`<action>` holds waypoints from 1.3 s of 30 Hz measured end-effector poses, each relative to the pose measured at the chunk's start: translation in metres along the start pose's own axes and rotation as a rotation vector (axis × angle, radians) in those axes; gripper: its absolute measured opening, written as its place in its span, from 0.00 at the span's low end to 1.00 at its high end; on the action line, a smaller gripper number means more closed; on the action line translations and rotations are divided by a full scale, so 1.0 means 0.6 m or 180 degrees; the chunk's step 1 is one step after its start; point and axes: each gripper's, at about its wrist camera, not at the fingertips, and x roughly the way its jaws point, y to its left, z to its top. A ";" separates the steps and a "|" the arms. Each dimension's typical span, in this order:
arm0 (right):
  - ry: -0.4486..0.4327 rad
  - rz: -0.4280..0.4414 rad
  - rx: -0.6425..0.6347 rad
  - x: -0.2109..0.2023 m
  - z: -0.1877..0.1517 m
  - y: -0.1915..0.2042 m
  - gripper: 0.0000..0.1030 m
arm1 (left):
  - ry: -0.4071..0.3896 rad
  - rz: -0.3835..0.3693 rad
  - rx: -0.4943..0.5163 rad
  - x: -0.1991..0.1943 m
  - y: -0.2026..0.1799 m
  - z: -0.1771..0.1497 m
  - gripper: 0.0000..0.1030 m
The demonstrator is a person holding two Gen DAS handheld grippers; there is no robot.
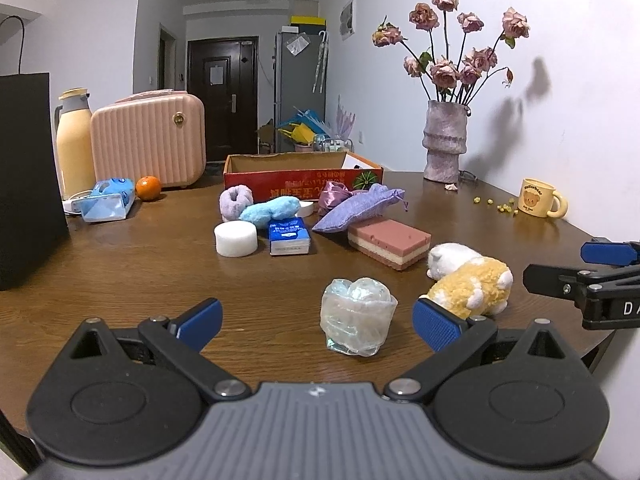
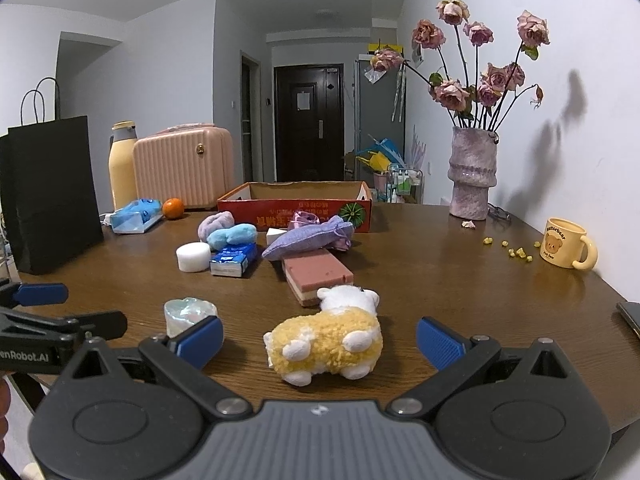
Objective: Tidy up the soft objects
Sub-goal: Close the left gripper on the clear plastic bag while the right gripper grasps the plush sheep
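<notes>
1. left gripper [image 1: 317, 325] fingers spread wide, holding nothing; clear crinkly plastic-wrapped soft lump [image 1: 357, 317] stands on the brown wooden worktop [image 1: 140, 264] between the blue pads, touching neither.
2. right gripper [image 2: 319, 337] fingers also wide apart and empty; yellow-and-white fluffy plush animal [image 2: 328, 342] lies on its side between them near the worktop's near edge, no contact.
3. in the left wrist view the right gripper shows at the right edge, beside the plush.
4. pink-white-brown layered sponge block [image 1: 389, 242] lies just behind the plush, towards the worktop's middle.
5. lilac fabric drawstring pouch [image 1: 357, 209] rests partly on the sponge block's far end; shiny purple satin pouch [image 1: 335, 194] behind it.
6. white round foam puck [image 1: 235, 238], blue tissue pack [image 1: 289, 235], light blue fuzzy scrunchie [image 1: 271, 208] and lilac fuzzy scrunchie [image 1: 236, 198] clustered mid-worktop.
7. open red cardboard box [image 1: 302, 175] sits at the far edge, behind the cluster.
8. yellow bear mug [image 1: 541, 198] near the right edge; textured purple vase of dried roses [image 1: 445, 141] at the far right corner.
</notes>
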 end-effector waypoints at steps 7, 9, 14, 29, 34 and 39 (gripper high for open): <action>0.0061 -0.0008 0.0012 0.017 0.002 -0.004 1.00 | 0.0071 -0.0027 0.0004 0.019 -0.001 0.003 1.00; 0.0078 -0.0008 0.0015 0.022 0.003 -0.006 1.00 | 0.0092 -0.0037 0.0009 0.025 -0.002 0.004 1.00; 0.0128 -0.0001 0.0033 0.036 0.004 -0.011 1.00 | 0.0148 -0.0054 0.0012 0.040 -0.004 0.006 1.00; 0.0338 0.0040 0.0056 0.093 0.004 -0.024 1.00 | 0.0374 -0.0110 0.0028 0.097 -0.008 0.011 1.00; 0.0425 0.0055 0.0046 0.114 0.004 -0.027 1.00 | 0.0468 -0.0131 0.0032 0.120 -0.009 0.010 1.00; 0.0488 0.0069 0.0037 0.133 0.004 -0.028 1.00 | 0.0549 -0.0149 0.0032 0.139 -0.010 0.010 1.00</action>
